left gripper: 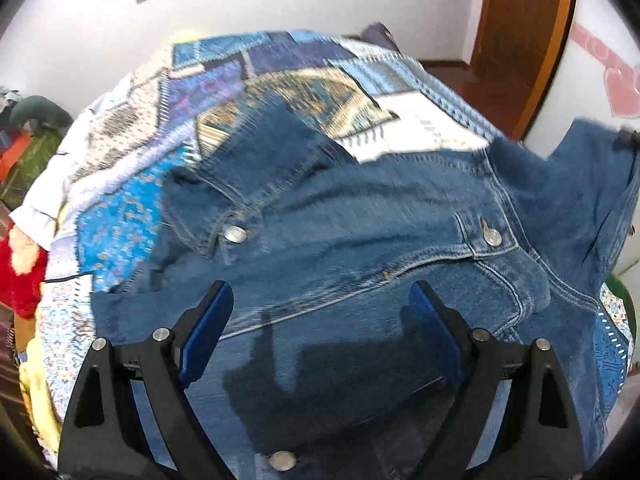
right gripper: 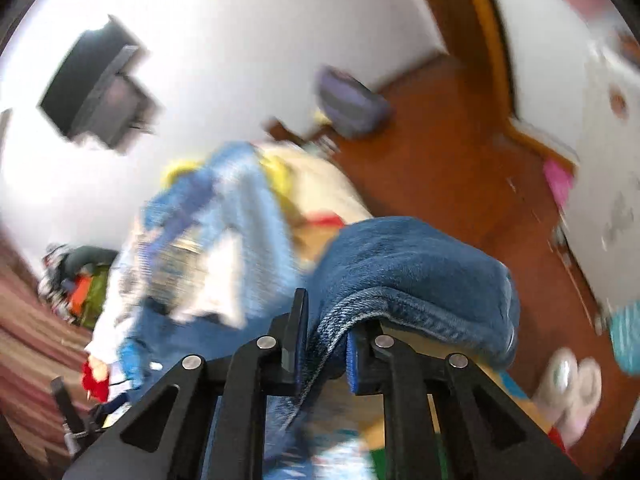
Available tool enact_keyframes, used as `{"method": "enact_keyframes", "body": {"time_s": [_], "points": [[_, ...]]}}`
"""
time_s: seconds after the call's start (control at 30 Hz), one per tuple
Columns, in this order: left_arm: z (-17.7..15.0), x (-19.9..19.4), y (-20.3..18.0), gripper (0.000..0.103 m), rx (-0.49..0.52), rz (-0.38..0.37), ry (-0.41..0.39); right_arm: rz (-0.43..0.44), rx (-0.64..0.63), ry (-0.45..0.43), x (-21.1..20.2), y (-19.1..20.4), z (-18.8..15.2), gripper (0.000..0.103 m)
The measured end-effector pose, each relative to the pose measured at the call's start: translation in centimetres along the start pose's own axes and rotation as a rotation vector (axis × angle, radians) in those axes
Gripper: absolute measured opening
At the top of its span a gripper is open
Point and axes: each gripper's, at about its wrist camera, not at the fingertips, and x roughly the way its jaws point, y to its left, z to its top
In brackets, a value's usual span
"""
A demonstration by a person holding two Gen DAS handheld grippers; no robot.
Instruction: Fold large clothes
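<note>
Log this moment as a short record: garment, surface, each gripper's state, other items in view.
garment: blue denim jacket with metal snap buttons, spread flat, one edge lifted
surface: bed with blue patchwork-print bedspread
left gripper: open, above the jacket, holding nothing
right gripper: shut on a folded denim edge of the jacket, raised
other: brown wooden door; red plush toy at the bed's edge

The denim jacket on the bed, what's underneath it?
Under the denim jacket lies a patchwork bedspread, showing around its far and left edges. Whatever the bedspread carries directly beneath the denim is covered, so that can't be seen.
</note>
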Motion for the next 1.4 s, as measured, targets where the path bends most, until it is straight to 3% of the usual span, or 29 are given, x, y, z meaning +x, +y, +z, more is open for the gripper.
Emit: {"method": "enact_keyframes", "body": {"time_s": [0.13, 0.23, 0.37, 0.53, 0.7, 0.9, 1.1, 1.3, 1.4], "points": [[-0.4, -2.3, 2.0, 0.09, -0.04, 0.015, -0.058, 0.158, -0.089, -0.072, -2.0, 7.8, 1.4, 0.011], [-1.2, -4.1, 3.9, 0.09, -0.095, 0.004, -0.091, 0.263, -0.146, -0.057, -1.5, 13.6, 0.9, 0.011], [-2.7, -6.5, 6.9, 0.09, -0.157, 0.012, -0.132, 0.364, -0.234, 0.043, 1.7, 21.3, -2.3, 0.011], [-5.6, -8.9, 10.6, 0.09, -0.209, 0.072, -0.157, 0.373, -0.326, 0.25, 8.2, 26.9, -9.9, 0.011], [-8.7, -9.5, 13.1, 0.09, -0.246, 0.112, -0.126, 0.291, -0.383, 0.518, 15.1, 27.6, -18.5, 0.011], [-10.9, -8.7, 13.9, 0.09, -0.264, 0.122, -0.076, 0.211, -0.469, 0.734, 17.1, 25.4, -23.1, 0.012], [-9.4, -8.0, 11.7, 0.09, -0.242, 0.076, -0.08, 0.243, -0.529, 0.721, 13.9, 23.6, -22.7, 0.012], [-6.7, -8.1, 7.5, 0.09, -0.152, 0.017, -0.109, 0.281, -0.519, 0.692, 11.1, 22.2, -21.0, 0.012], [-5.3, -8.1, 5.2, 0.09, -0.087, 0.004, -0.125, 0.236, -0.607, 0.643, 9.1, 21.5, -20.2, 0.012]]}}
